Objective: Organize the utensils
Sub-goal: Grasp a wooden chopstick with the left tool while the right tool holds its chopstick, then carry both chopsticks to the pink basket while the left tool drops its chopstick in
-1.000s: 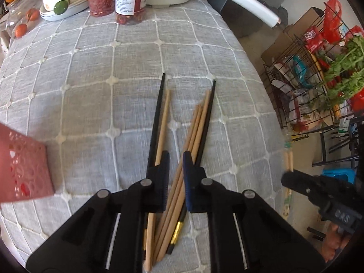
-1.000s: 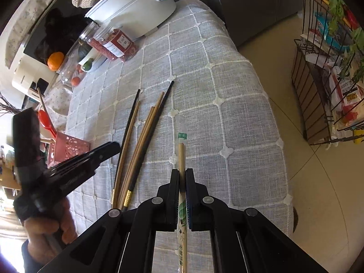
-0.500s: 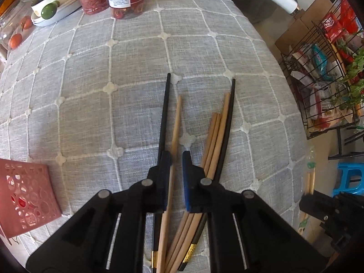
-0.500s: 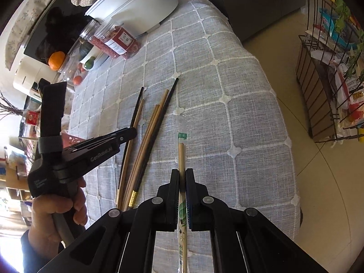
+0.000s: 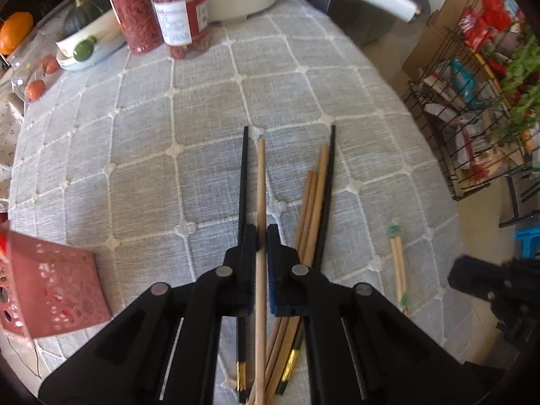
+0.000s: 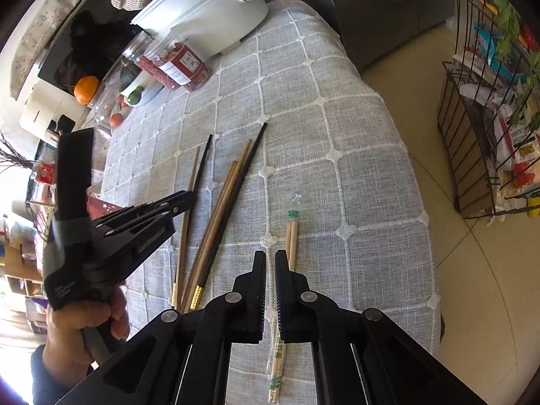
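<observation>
**Left tongs** [image 5: 260,233]: pointing steeply down at the worktop [image 5: 152,185], which is covered with a grey checked cloth. The jaws are closing, with a light wooden chopstick [image 5: 260,175] pinched between the pads. It runs lengthwise through the jaws, its tip pointing to the far side. The person's hand [image 6: 77,324] holds this tool's handle at the near left of the right wrist view.

**Right tongs** [image 6: 270,256]: pressed together with only a thin slit between the pads, and nothing seen in that slit. A wrapped pair of chopsticks [image 6: 291,236] lies on the cloth and passes beneath the right-hand finger. Whether the finger touches it cannot be told.

**Other utensils:**
- A black chopstick [image 5: 243,175] lies just to the left of the pinched one and nearly parallel to it, running under the left finger.
- To the right lies a bundle of wooden and black chopsticks [image 5: 317,202], fanned slightly, gold-banded ends nearest.
- The wrapped pair lies apart from the bundle, further right.

**Surroundings:**
- A pink perforated basket [image 5: 50,287] stands at the near left edge of the worktop.
- Two jars of red contents [image 5: 179,10] and a white pot [image 6: 202,17] stand at the far side.
- A wire rack [image 6: 472,135] stands on the floor to the right.
</observation>
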Demonstrator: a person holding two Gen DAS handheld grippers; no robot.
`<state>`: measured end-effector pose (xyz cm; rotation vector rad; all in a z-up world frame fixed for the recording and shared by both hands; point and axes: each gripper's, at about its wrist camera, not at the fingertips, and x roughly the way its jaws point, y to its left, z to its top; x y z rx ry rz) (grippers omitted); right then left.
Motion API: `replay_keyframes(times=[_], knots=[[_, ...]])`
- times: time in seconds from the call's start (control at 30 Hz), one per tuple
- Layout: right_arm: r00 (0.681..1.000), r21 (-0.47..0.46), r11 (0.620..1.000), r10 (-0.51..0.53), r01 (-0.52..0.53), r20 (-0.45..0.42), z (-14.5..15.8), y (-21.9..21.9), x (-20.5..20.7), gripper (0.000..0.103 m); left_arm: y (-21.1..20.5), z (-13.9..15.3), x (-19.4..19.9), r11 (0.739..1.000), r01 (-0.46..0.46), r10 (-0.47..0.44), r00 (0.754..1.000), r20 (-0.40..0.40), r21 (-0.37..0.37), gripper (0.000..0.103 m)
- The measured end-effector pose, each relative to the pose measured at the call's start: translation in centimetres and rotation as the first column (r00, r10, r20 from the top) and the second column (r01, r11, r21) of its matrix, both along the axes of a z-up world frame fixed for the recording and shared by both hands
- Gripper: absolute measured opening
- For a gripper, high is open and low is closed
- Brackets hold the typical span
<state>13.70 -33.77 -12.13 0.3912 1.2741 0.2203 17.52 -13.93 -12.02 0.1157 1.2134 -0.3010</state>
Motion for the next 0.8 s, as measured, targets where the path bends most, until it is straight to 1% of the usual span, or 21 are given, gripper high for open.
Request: replay_keyframes(times=[0.07, 0.13, 0.2, 0.23, 0.37, 0.47, 0.6, 0.73, 0.8], knots=[[1.000, -0.048, 0.999, 0.005, -0.005, 0.011, 0.1, 0.3, -0.2, 0.006, 0.7, 1.3, -1.0, 1.000, 0.015, -0.014, 0.999, 0.034, -0.014, 0.007], [1.000, -0.070, 0.997, 0.021, -0.021, -0.009, -0.6, 0.8, -0.1, 0.009, 1.6, 2.9, -2.5, 0.999, 0.034, -0.032, 0.997, 0.075, -0.029, 0.007], [0.998, -0.071, 0.997, 0.022, -0.026, -0.057, -1.8, 1.1, -0.1, 0.024, 2.6, 4.5, -3.7, 0.998, 0.046, -0.040, 0.992, 0.123, -0.049, 0.007], [0.997, -0.075, 0.997, 0.026, -0.031, -0.073, -2.3, 1.4, 0.0, 0.026, 3.2, 5.2, -4.5, 0.997, 0.051, -0.041, 0.989, 0.144, -0.063, 0.007], [0.994, -0.140, 0.988, 0.045, -0.059, -0.104, -3.7, 2.5, 0.5, 0.025, 5.5, 7.8, -7.2, 0.992, 0.062, -0.037, 0.975, 0.221, -0.107, 0.007], [0.991, -0.177, 0.981, 0.052, -0.073, -0.121, -4.5, 3.4, 0.8, 0.025, 6.7, 8.6, -8.8, 0.991, 0.072, -0.040, 0.964, 0.263, -0.115, 0.007], [0.989, -0.238, 0.967, 0.060, -0.091, -0.136, -5.3, 4.2, 1.2, 0.019, 8.5, 9.0, -10.5, 0.986, 0.065, -0.017, 0.956, 0.293, -0.155, 0.007], [0.988, -0.307, 0.942, 0.105, -0.136, -0.116, -5.1, 5.6, 1.3, 0.016, 10.0, 9.4, -11.2, 0.980, 0.046, 0.014, 0.955, 0.296, -0.193, 0.007], [0.987, -0.320, 0.936, 0.120, -0.148, -0.105, -5.0, 6.1, 1.2, 0.009, 10.7, 9.9, -11.8, 0.978, 0.039, 0.026, 0.951, 0.307, -0.204, 0.007]])
